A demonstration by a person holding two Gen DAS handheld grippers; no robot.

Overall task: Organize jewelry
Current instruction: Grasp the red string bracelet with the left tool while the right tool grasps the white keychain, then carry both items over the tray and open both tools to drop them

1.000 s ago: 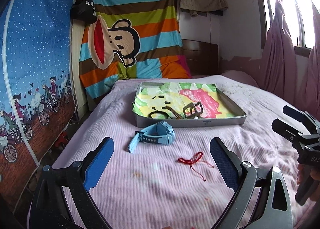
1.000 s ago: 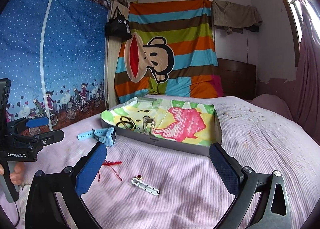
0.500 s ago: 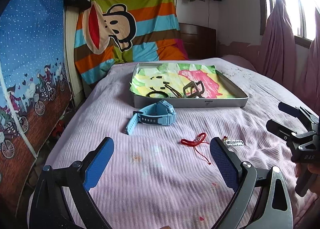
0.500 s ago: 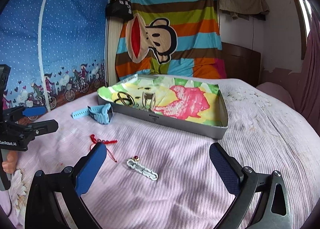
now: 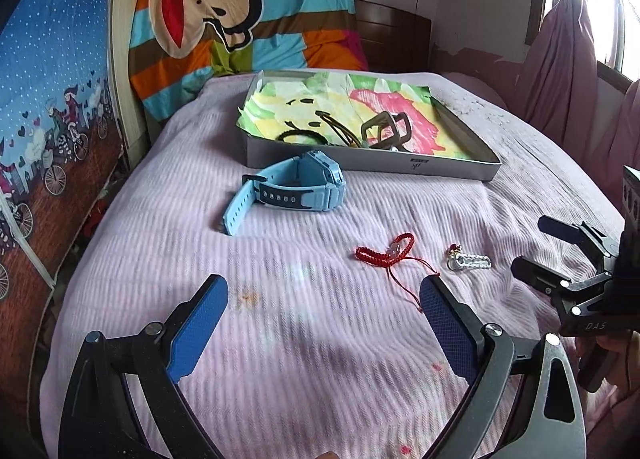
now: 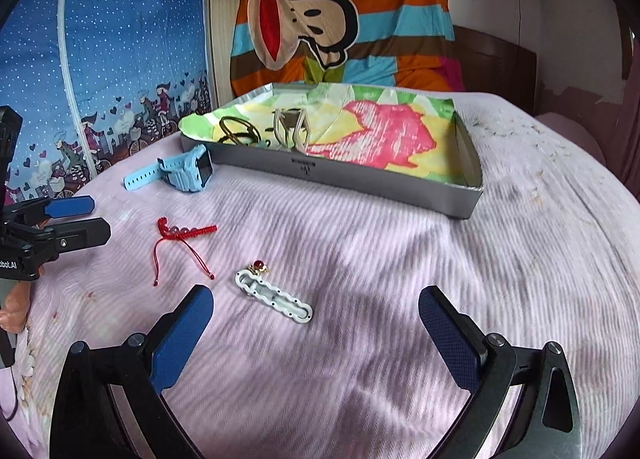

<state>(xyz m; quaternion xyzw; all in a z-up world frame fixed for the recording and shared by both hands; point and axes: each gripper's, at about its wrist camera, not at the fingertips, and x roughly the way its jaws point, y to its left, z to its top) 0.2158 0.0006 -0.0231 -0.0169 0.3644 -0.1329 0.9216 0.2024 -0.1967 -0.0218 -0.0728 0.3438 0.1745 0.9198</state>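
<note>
Blue watch [image 5: 294, 189], red bracelet [image 5: 386, 255] and white clip [image 5: 470, 261] lie before the tray [image 5: 372, 165].

Black gripper frames, blue textured fingers [image 5: 198, 325], silver screws

- a bed [image 5: 304, 339] in a pink ribbed cover is carrying everything
- a grey tray [image 5: 372, 163] is sitting on it
- a blue watch [image 5: 288, 189], a red bracelet [image 5: 386, 253] and a white clip [image 5: 470, 261] are lying in front of the tray
</note>
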